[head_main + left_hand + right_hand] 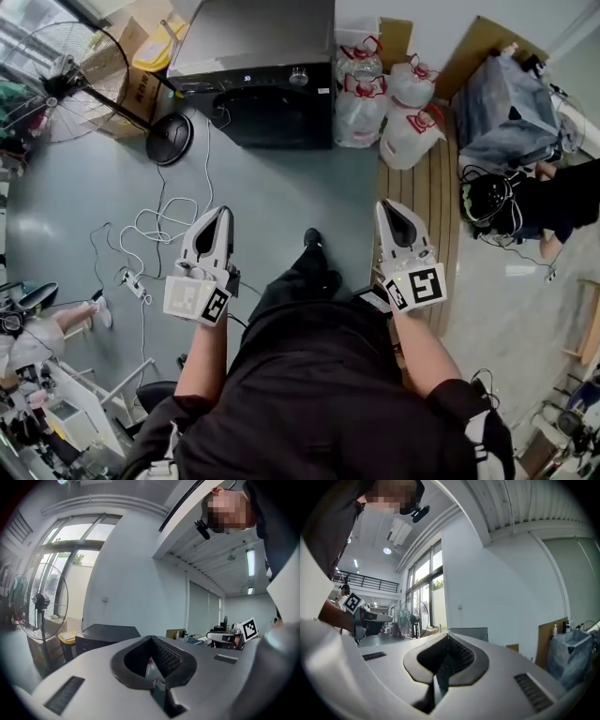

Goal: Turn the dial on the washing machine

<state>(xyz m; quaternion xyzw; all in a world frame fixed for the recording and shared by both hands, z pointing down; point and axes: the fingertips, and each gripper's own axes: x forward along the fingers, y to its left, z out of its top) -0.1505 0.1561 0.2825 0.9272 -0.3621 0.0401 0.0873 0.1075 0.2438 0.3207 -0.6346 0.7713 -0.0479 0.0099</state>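
Grey floor (281, 187) spreads under us, with white cords (155, 225) on it. Our left gripper (221, 217) is closed with nothing in it, and so is our right gripper (388, 208). Both point ahead. Well ahead, between them, stands the black boxy washing machine (277, 117), its small round silver dial (298, 77) on the front strip. We think neither hand is nearer.

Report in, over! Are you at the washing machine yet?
Both shut, empty: left gripper, right gripper. Washing machine ahead across the floor, dial untouched. White cables on the floor, left of the way.
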